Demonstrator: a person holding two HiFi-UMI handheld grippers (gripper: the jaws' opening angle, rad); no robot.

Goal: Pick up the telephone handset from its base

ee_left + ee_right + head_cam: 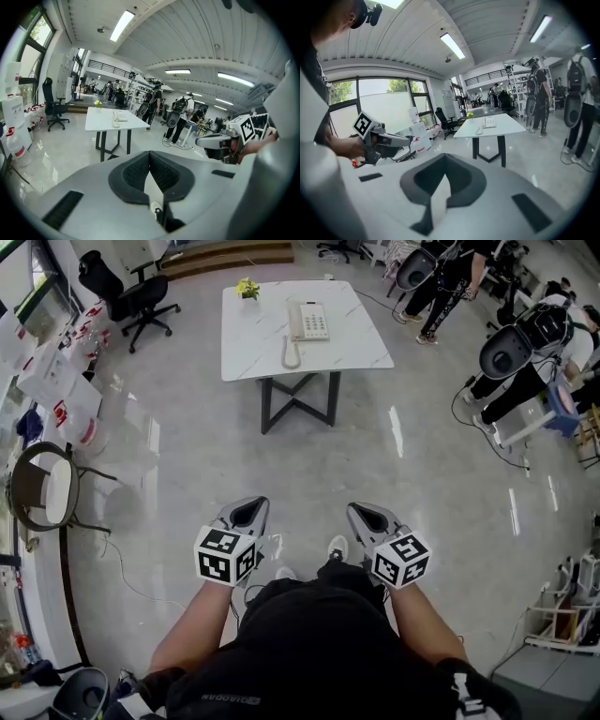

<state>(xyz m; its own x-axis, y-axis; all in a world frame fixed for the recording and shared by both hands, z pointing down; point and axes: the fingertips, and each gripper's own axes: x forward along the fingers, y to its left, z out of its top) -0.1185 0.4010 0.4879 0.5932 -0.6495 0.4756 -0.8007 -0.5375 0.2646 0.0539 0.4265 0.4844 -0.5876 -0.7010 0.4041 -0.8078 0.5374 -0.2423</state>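
A cream telephone base (310, 320) sits on a white marble-top table (347, 348) far ahead across the floor. Its handset (292, 352) lies along the base's near left corner; whether it rests in the cradle I cannot tell. From the left gripper view the phone (119, 117) is small and distant, and likewise the phone (490, 123) in the right gripper view. Both grippers are held close to the person's body, well short of the table. The left gripper (251, 512) (150, 154) is shut and empty. The right gripper (367, 517) (445, 157) is shut and empty too.
A small yellow plant (247, 287) stands at the table's far left corner. A black office chair (131, 292) is at the far left, boxes and bottles (66, 381) line the left wall, and a round chair (42, 488) is near left. People (525, 348) stand at the right.
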